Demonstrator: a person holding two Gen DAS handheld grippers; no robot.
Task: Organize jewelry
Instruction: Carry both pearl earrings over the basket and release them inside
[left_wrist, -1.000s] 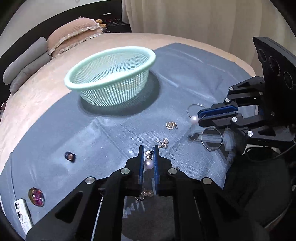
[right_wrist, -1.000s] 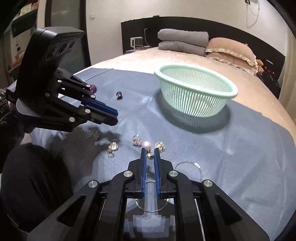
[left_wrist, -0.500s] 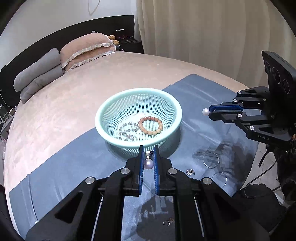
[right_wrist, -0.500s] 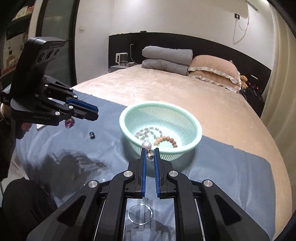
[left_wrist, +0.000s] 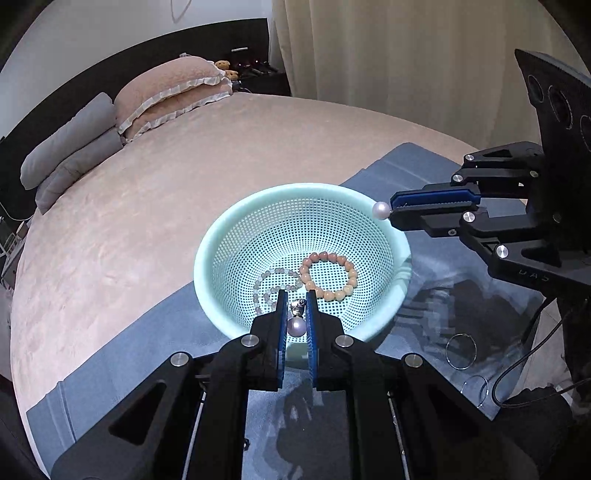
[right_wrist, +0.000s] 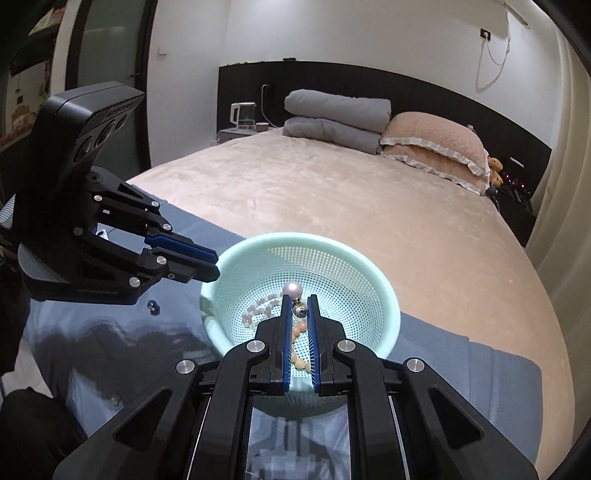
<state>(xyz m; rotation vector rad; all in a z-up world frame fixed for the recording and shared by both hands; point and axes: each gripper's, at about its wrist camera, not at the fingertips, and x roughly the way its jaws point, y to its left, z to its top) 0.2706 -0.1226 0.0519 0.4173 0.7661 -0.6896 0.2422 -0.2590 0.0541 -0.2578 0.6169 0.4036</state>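
1. Your left tool (left_wrist: 295, 314) is pinched narrow on a pearl earring (left_wrist: 296, 325), held over the near rim of the mint basket (left_wrist: 207, 243).
2. The basket already holds two bead bracelets (left_wrist: 328, 275).
3. Your right tool (right_wrist: 298, 308) grips a second pearl earring (right_wrist: 292, 288) by its metal fitting.
4. These are light, smooth and liable to slip; hold the fitting, not the round pearl.
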